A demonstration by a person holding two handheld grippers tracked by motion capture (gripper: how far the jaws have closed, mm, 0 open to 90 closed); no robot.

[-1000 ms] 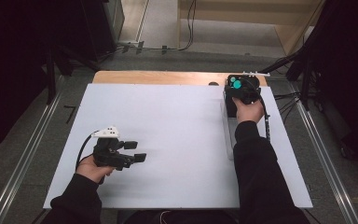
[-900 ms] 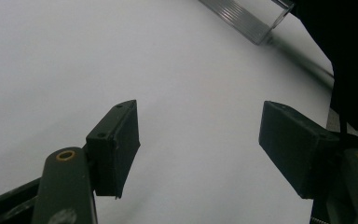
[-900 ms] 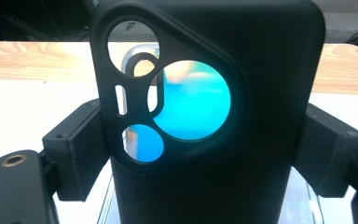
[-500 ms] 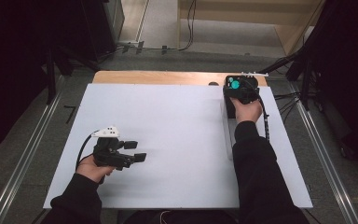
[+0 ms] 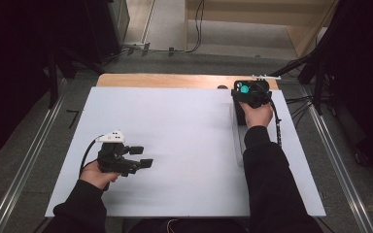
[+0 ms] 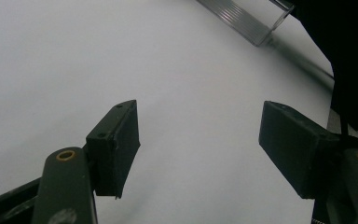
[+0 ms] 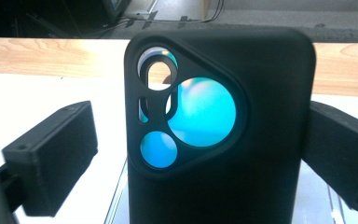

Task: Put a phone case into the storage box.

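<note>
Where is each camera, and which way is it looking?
High view: above the table, looking forward and down; both forearms, left gripper and right gripper show.
Left gripper view: rides the left gripper, facing bare table past its two open jaws.
Right gripper view: rides the right gripper, facing the black phone case between its jaws.
Shared: the phone case also appears in the high view.

Even overhead light brightens the white counter [image 5: 184, 145] against dark surroundings; close jaws look soft, and teal glare fills the phone case [image 7: 219, 135] cutouts.
</note>
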